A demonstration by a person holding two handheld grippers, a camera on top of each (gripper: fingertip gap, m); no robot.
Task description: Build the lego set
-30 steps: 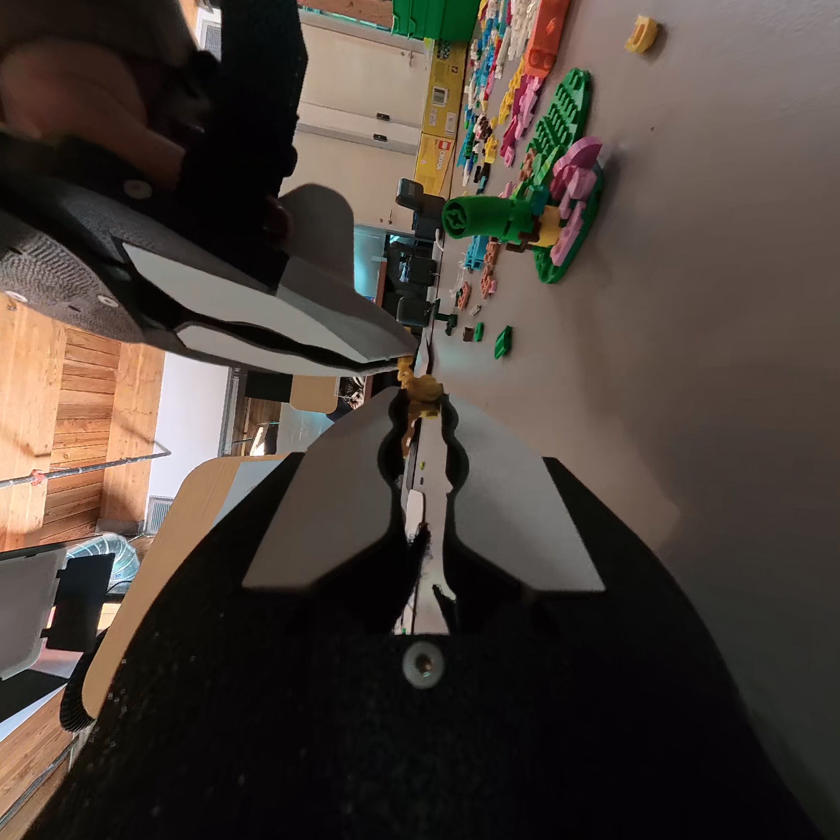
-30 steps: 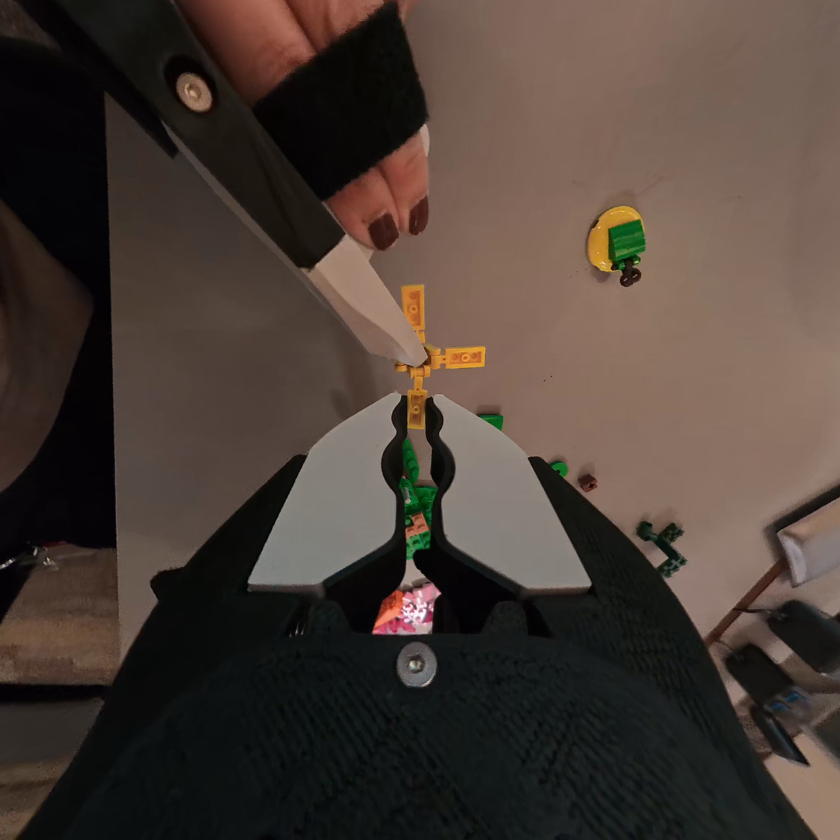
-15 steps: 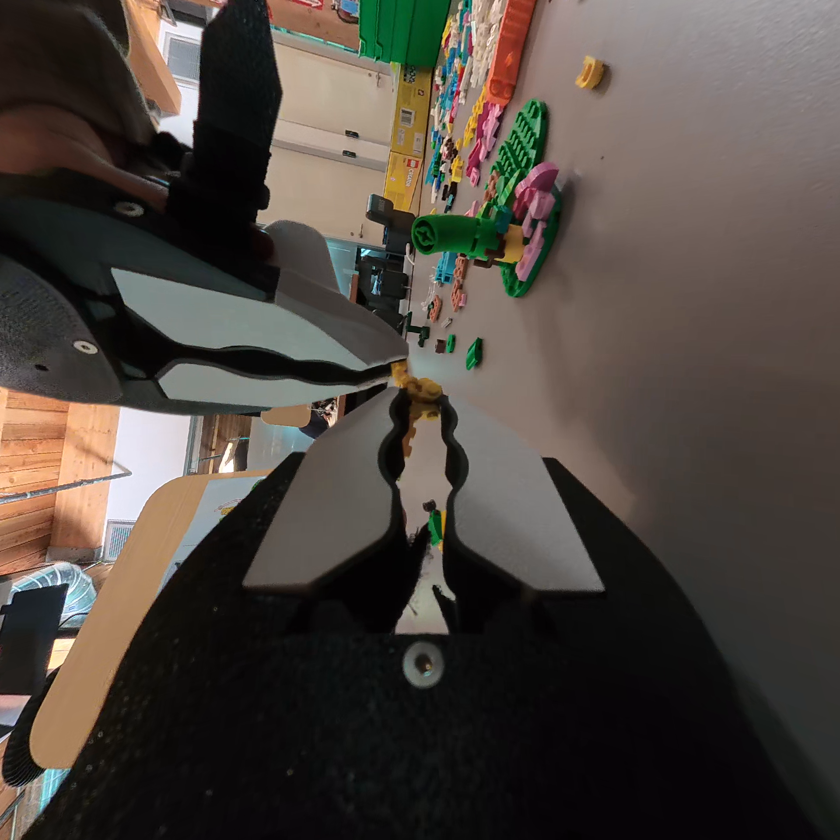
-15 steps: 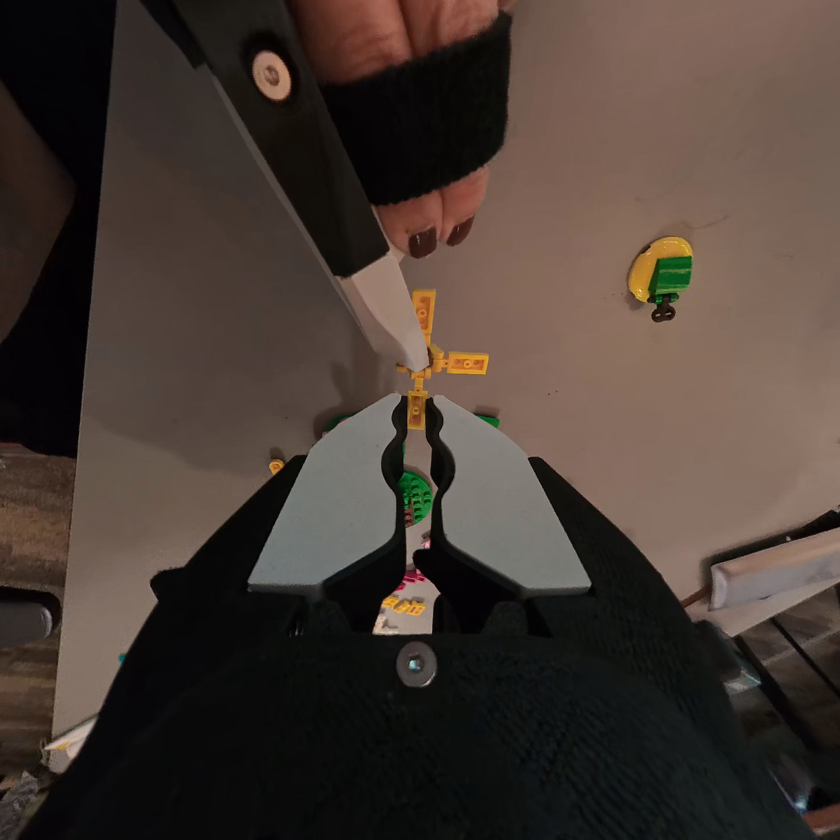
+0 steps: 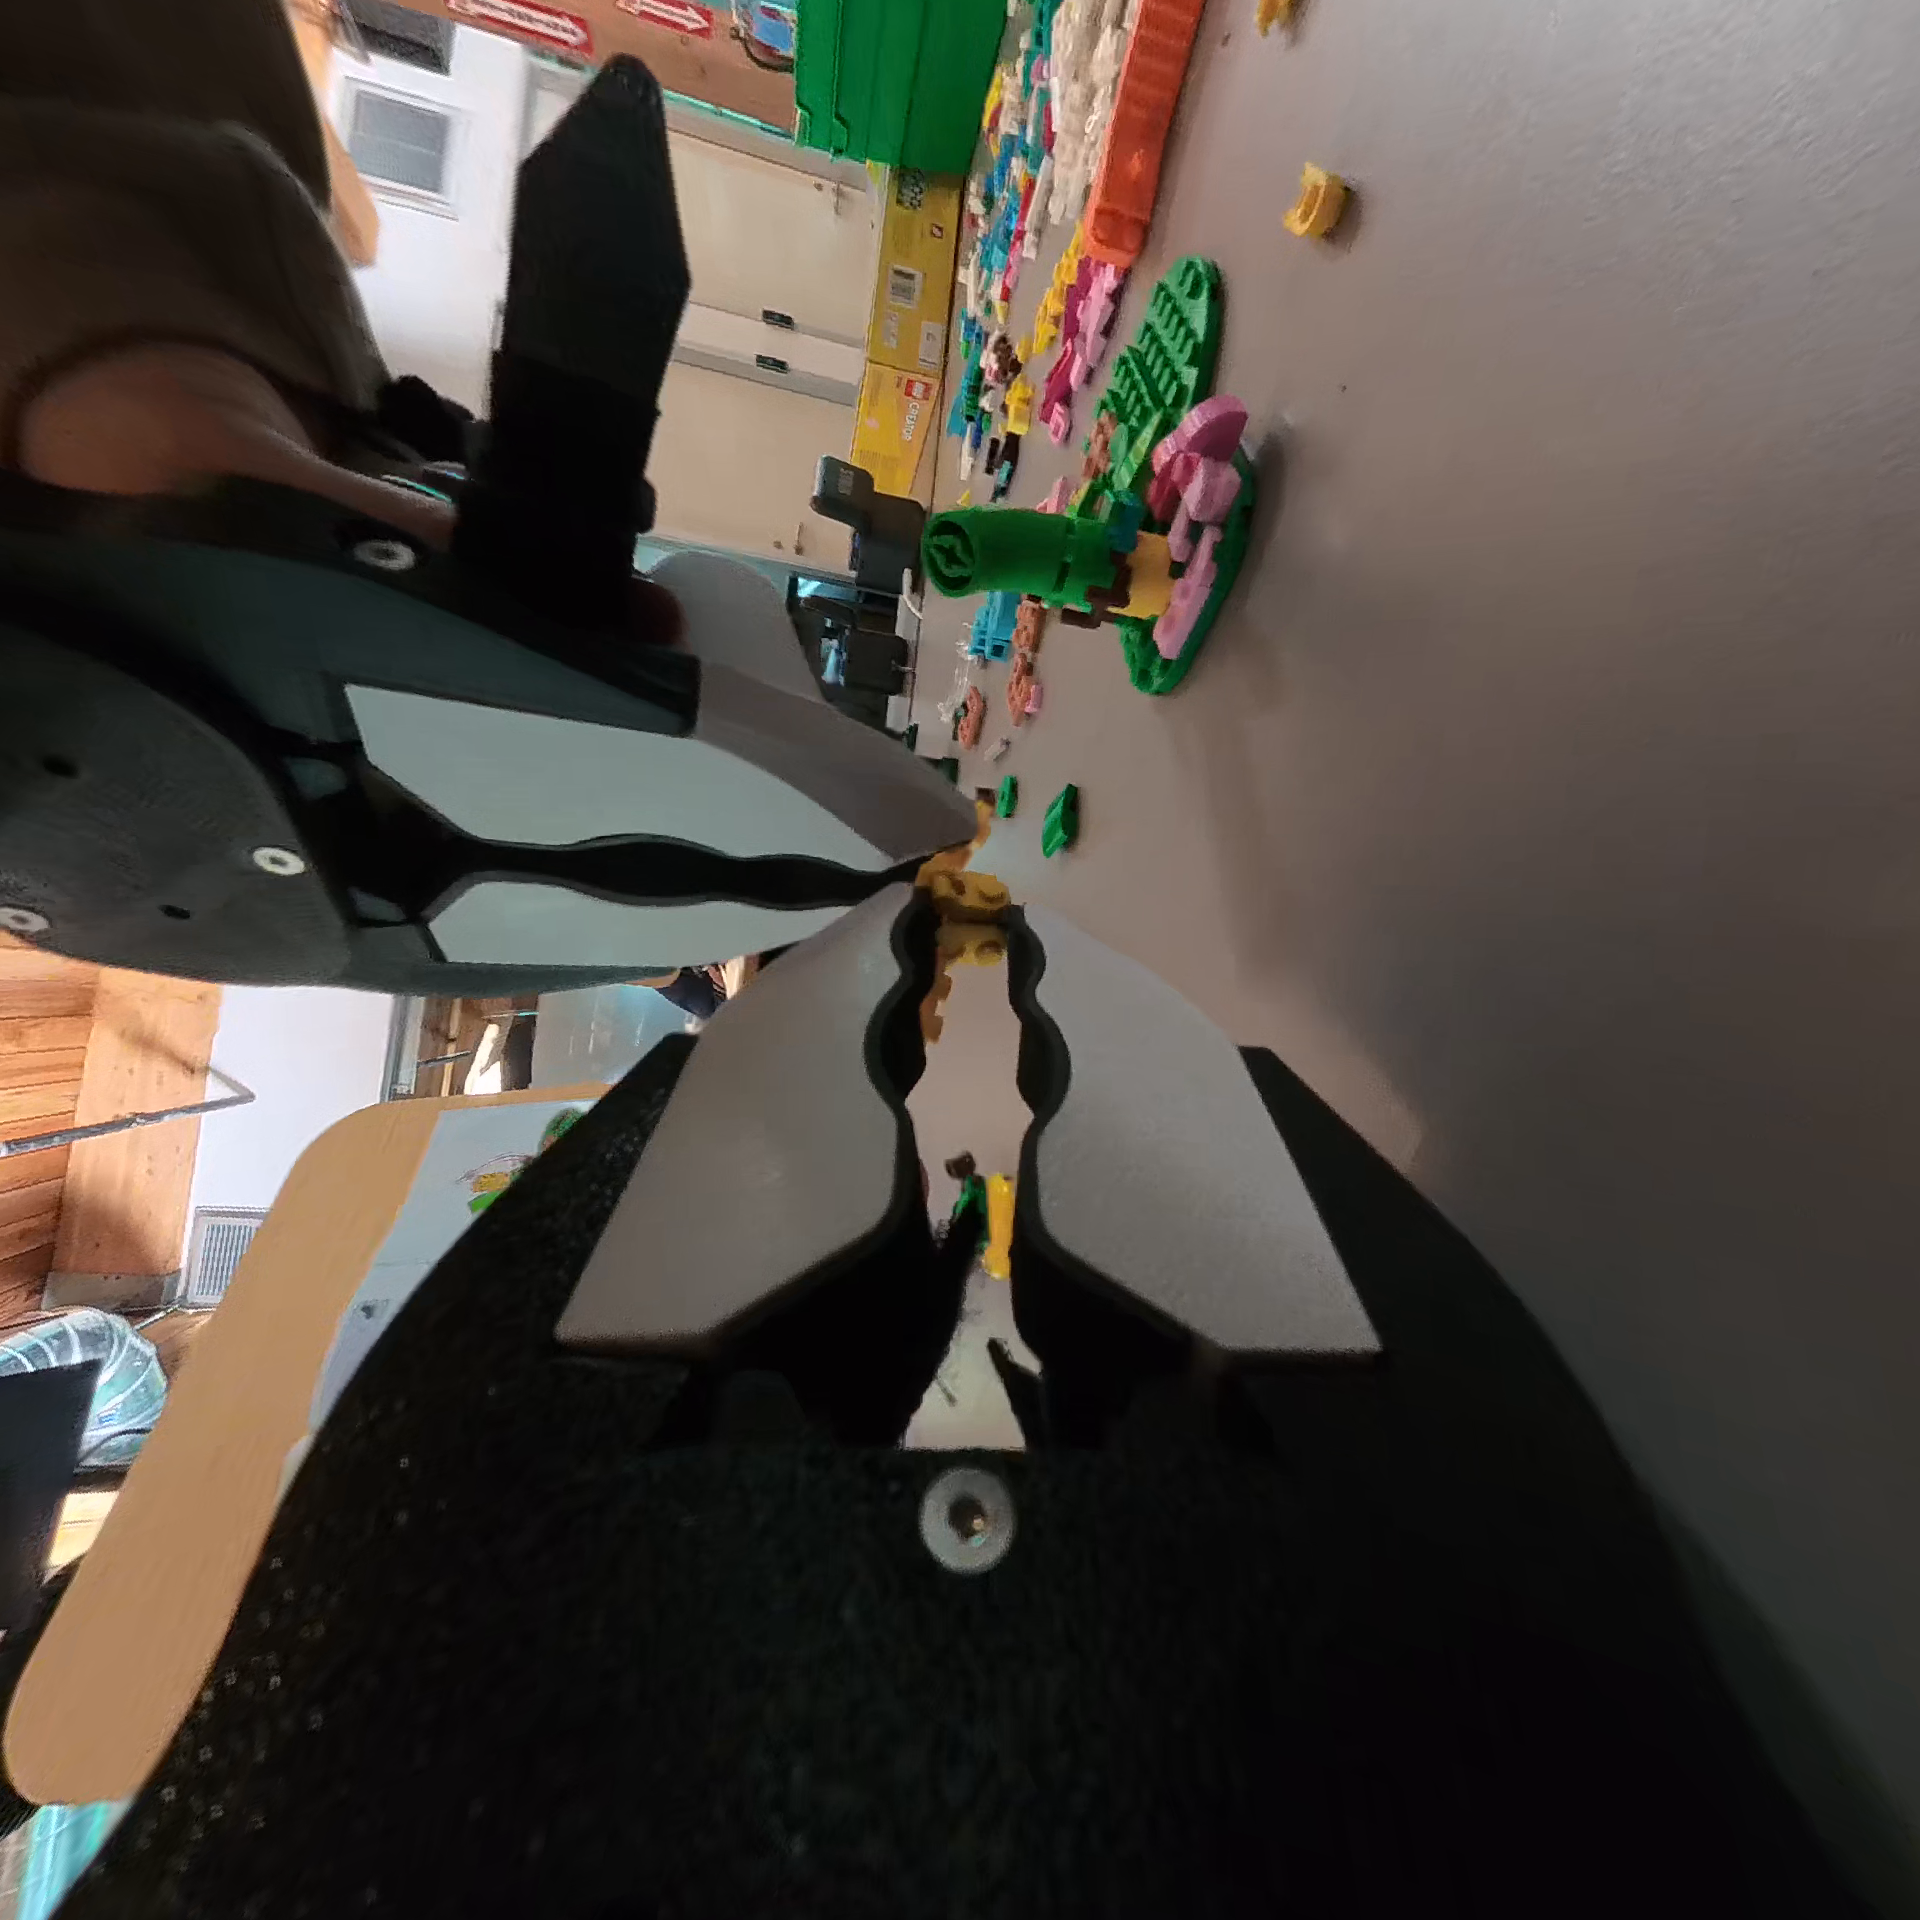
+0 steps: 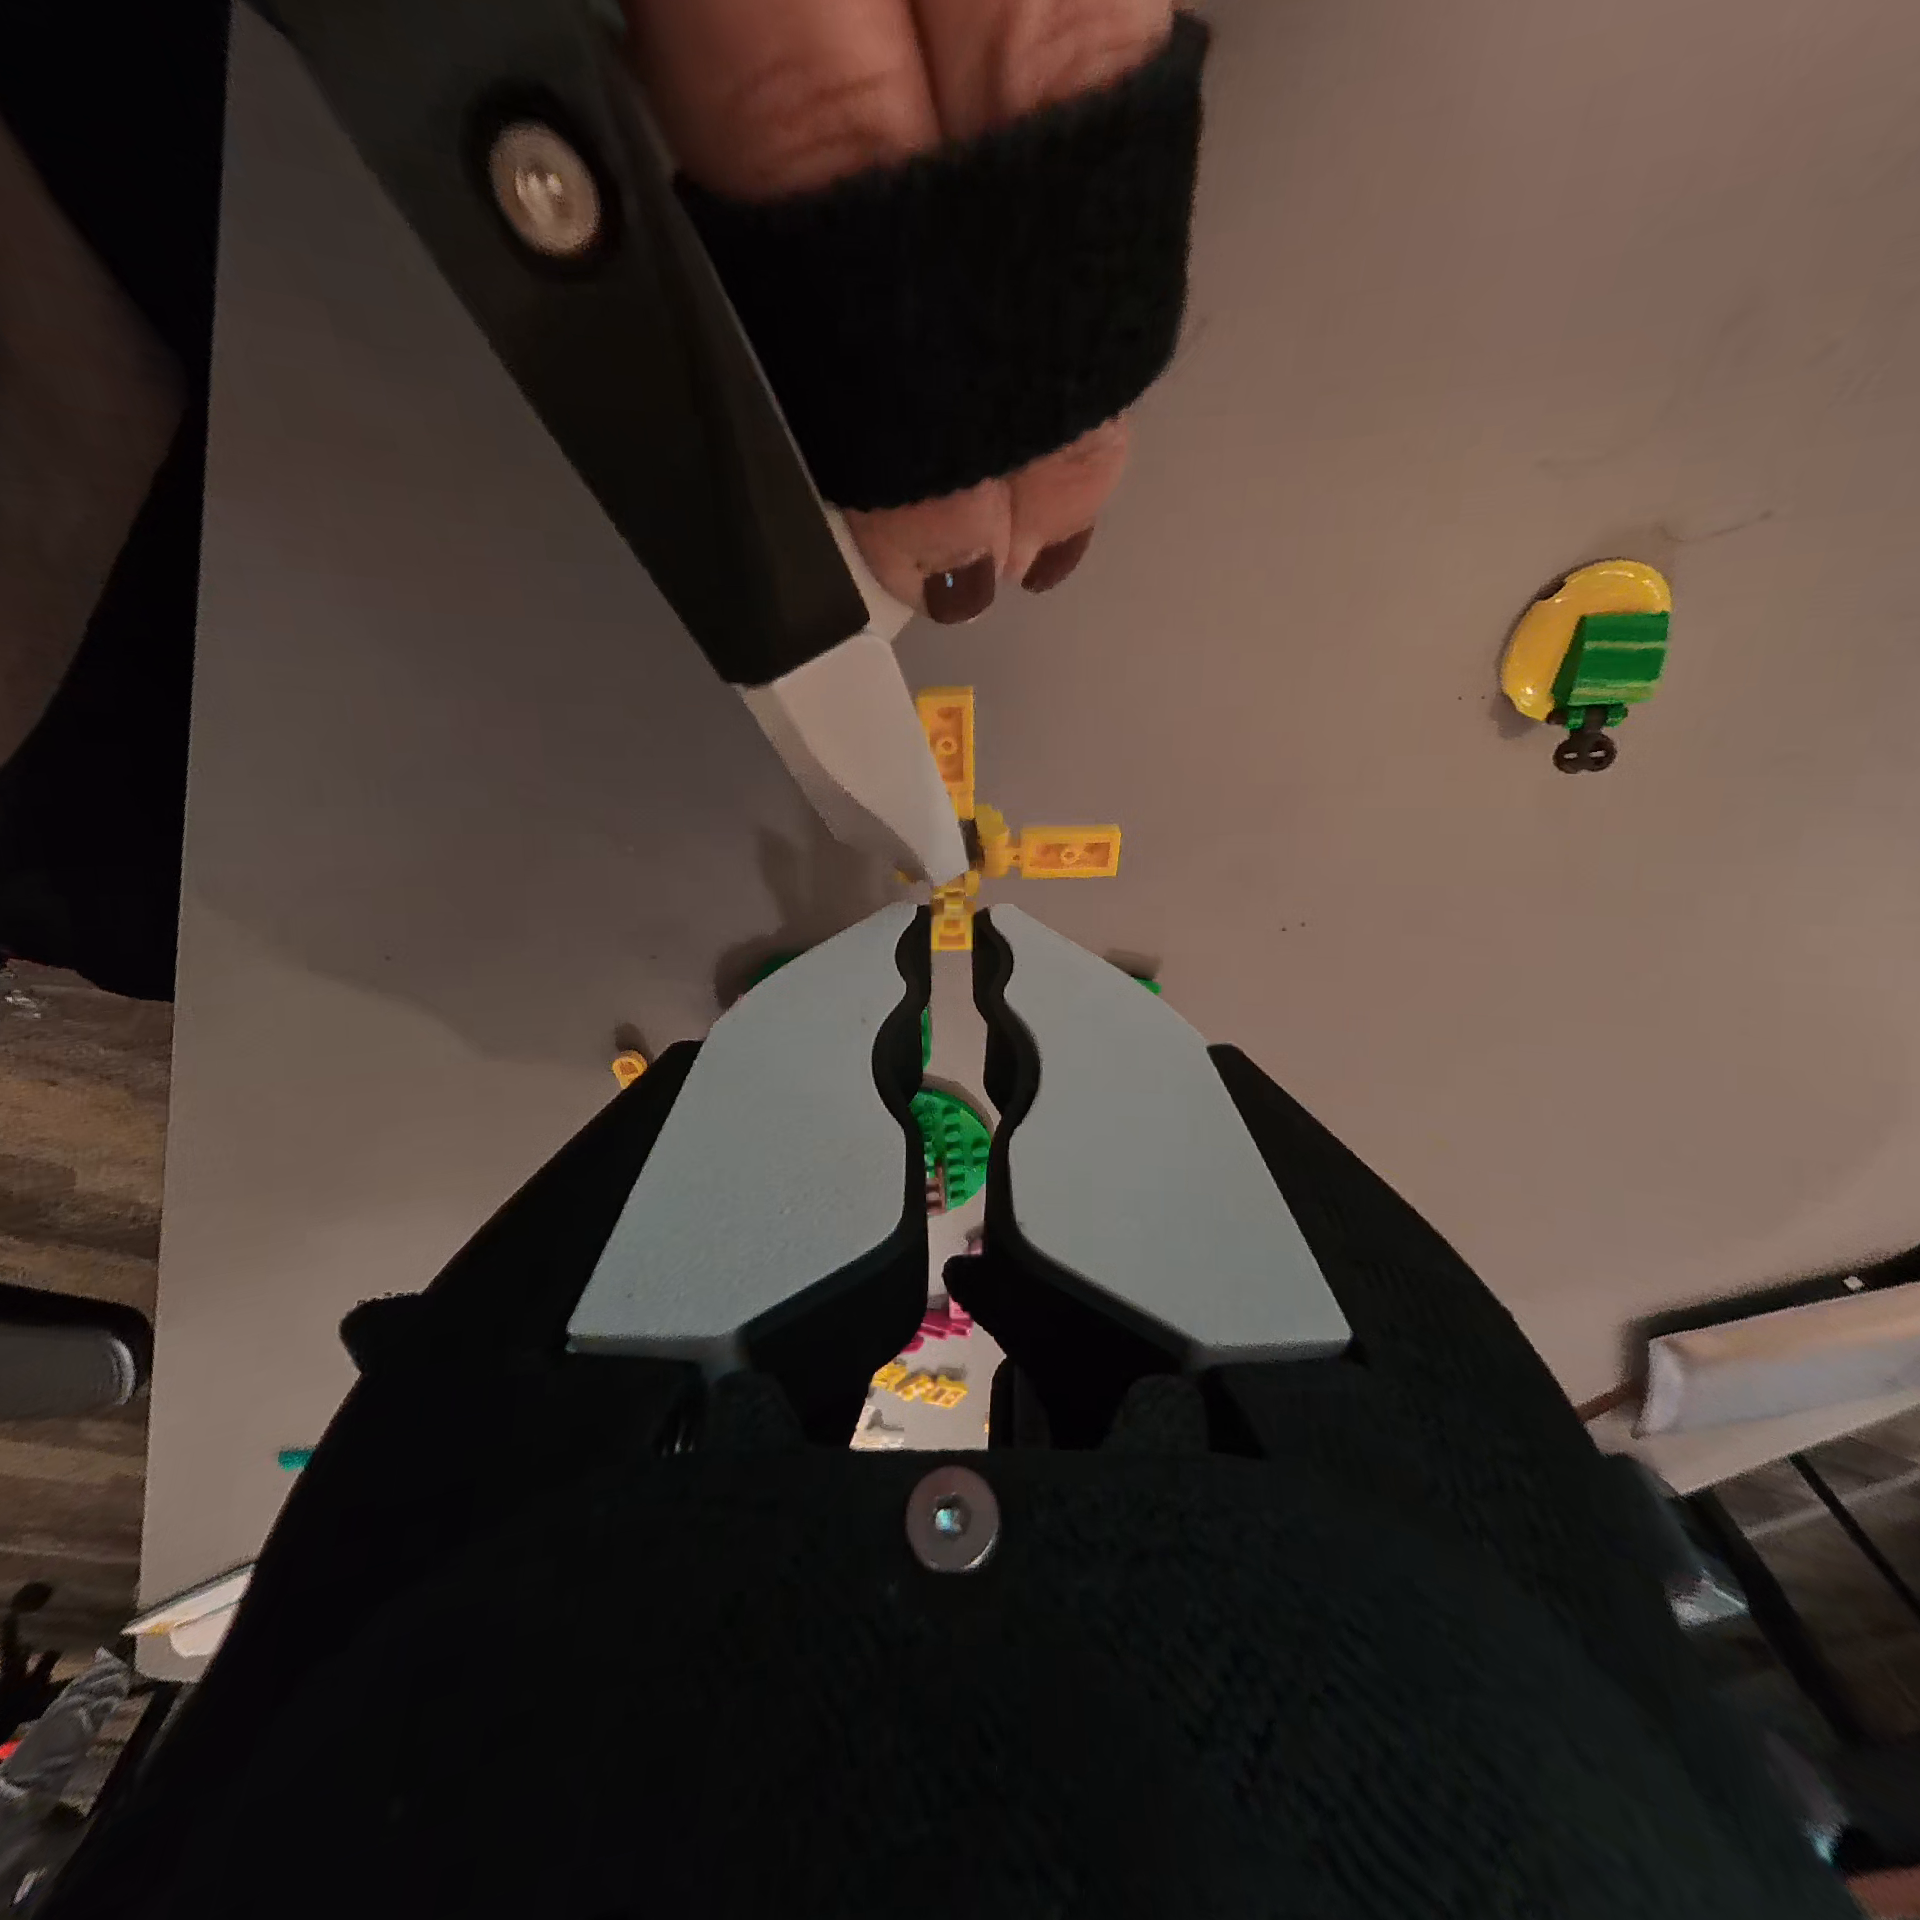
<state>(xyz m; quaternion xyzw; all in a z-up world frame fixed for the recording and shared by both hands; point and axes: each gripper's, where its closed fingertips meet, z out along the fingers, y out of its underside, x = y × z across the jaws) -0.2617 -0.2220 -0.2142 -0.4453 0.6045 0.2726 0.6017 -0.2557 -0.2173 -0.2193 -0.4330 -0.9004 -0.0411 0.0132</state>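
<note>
1. Your right gripper (image 6: 951,906), with pale grey finger plates over black wavy pads, is clamped on one arm of a small yellow brick assembly shaped like a cross of hinged plates (image 6: 1049,850). That arm sits right at the tips, pinched between them.
2. Your left gripper (image 5: 964,912) is also closed on this yellow piece; in the left wrist view the yellow bricks (image 5: 966,914) sit squeezed between its fingertips, near the hub.
3. In the right wrist view the left gripper (image 6: 935,847) comes in from the upper left, its tip pressed against the hub of the cross. Your hand (image 6: 914,156) in a black fingerless glove holds it.
4. In the left wrist view the right gripper (image 5: 940,847) comes in from the left, its tips meeting the yellow piece just beside your own fingertips.
5. The yellow assembly is held clear above the grey tabletop (image 6: 1455,312), not resting on it.
6. On the table sits a yellow curved piece with a green brick on it (image 6: 1590,655), well apart from the grippers.
7. Farther along the table stands a green round baseplate with a green cylinder, pink petals and brown bricks (image 5: 1143,551), with a spread of loose coloured bricks (image 5: 1029,260) behind it and a small green piece (image 5: 1060,819) nearer your grippers.
</note>
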